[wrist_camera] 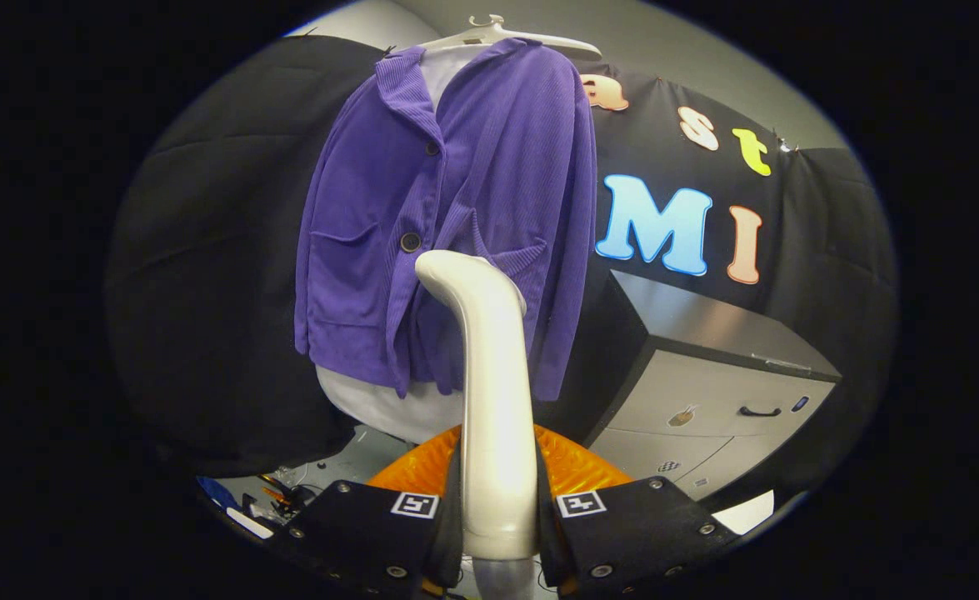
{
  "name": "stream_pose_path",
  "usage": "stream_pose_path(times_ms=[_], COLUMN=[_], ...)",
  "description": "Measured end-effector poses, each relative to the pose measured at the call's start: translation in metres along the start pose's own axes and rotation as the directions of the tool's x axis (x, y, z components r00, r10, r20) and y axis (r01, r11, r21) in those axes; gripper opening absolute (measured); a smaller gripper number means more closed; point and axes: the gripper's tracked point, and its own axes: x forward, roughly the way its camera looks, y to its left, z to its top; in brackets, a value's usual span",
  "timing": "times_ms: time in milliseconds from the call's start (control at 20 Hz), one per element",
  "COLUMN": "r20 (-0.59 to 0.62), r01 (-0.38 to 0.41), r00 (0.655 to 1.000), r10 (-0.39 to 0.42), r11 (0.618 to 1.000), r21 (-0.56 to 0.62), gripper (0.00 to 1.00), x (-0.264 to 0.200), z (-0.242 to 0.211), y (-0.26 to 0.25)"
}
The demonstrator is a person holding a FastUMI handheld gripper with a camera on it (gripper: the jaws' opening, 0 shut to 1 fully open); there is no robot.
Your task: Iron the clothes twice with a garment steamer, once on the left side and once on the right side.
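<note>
My gripper [497,533] is clamped on the steamer [493,392] handle, both fingers pressing it, so the head points forward. Purple jacket [456,217] hangs on its hanger [497,35] just beyond the head, flat for passes.

1. Garment steamer [493,392]: cream-white, smooth wand with a bent head. It stands upright between the fingers [389,525], both pressed on its lower shaft; the head curves toward the jacket's front, near the lower button.
2. Jacket [456,225]: purple corduroy, dark buttons, two patch pockets, collar open. It hangs on a white hanger [506,37] over a white undergarment [389,408] showing below the hem.
</note>
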Motion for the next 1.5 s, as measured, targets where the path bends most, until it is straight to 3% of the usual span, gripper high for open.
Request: stream_pose_path(times_ms=[350, 700, 1100, 1500], r20=[-0.08, -0.142, 0.07, 0.306], r01=[-0.043, -0.17, -0.245, -0.242], r00=[0.996, 0.976, 0.966, 0.917], r10=[0.045, 0.167, 0.247, 0.257], r11=[0.999, 0.986, 0.968, 0.966], r21=[0.022, -0.003, -0.048, -0.088], gripper=[0.37, 0.37, 0.37, 0.37], x=[0.002, -0.035, -0.065, -0.056], z=[-0.025, -0.029, 0.087, 0.209], y=[0.007, 0.021, 0.051, 0.096])
